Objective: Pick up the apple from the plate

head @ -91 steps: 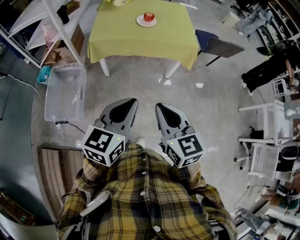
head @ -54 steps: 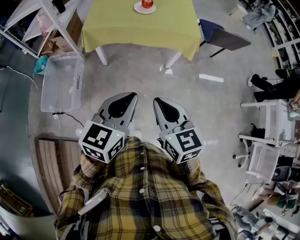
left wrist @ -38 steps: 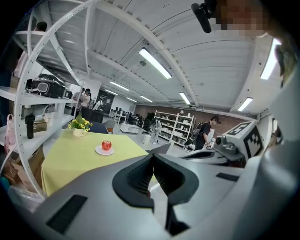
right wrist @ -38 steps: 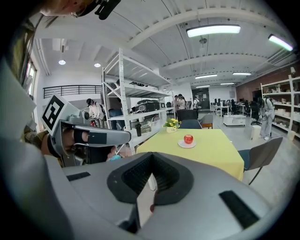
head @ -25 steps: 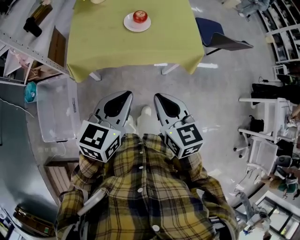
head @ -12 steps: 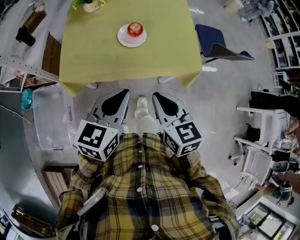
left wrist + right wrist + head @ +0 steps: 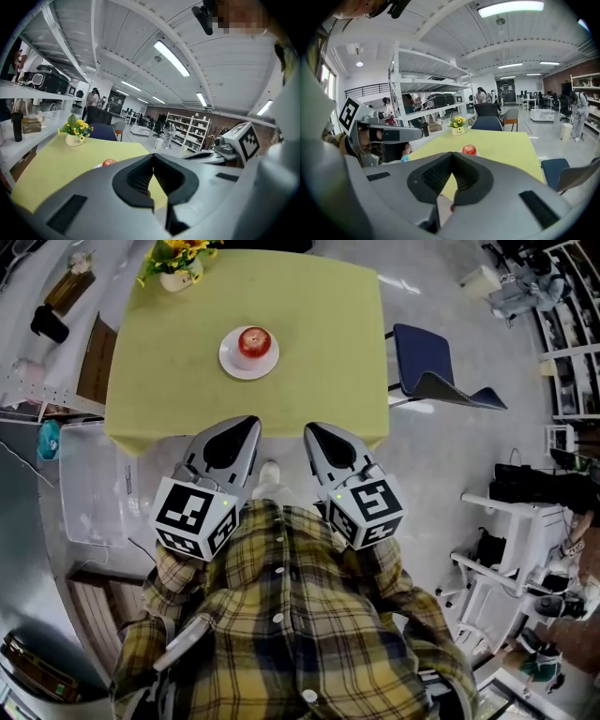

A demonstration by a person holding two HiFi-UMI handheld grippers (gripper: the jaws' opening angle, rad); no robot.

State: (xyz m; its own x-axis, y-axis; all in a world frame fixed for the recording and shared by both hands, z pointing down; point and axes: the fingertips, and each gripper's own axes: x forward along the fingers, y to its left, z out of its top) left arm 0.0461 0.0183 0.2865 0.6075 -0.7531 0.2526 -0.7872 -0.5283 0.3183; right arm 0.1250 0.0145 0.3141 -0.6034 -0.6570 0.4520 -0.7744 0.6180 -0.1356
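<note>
At the table [image 7: 319,343], the apple [image 7: 254,340] lay untouched on its plate [image 7: 231,359]. Our left gripper [image 7: 249,422] and right gripper [image 7: 311,428] were pinched together, empty; the whole pickup lay ahead.

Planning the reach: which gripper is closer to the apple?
The left gripper; the apple lies almost straight ahead of it, while the right gripper sits farther right.

The left hand-held gripper [image 7: 249,422] and right hand-held gripper [image 7: 310,428] have smooth matt grey plastic shells and black ribbed pads [image 7: 438,176]. Just ahead of them, the worktop [image 7: 319,352] wears a matt yellow-green cloth. On it, the apple [image 7: 254,340] has glossy red skin and the plate [image 7: 234,364] looks glazed white. Behind the grippers, the shirt [image 7: 281,634] is soft plaid cloth. Left of the left one, a bin [image 7: 89,484] is clear plastic.
</note>
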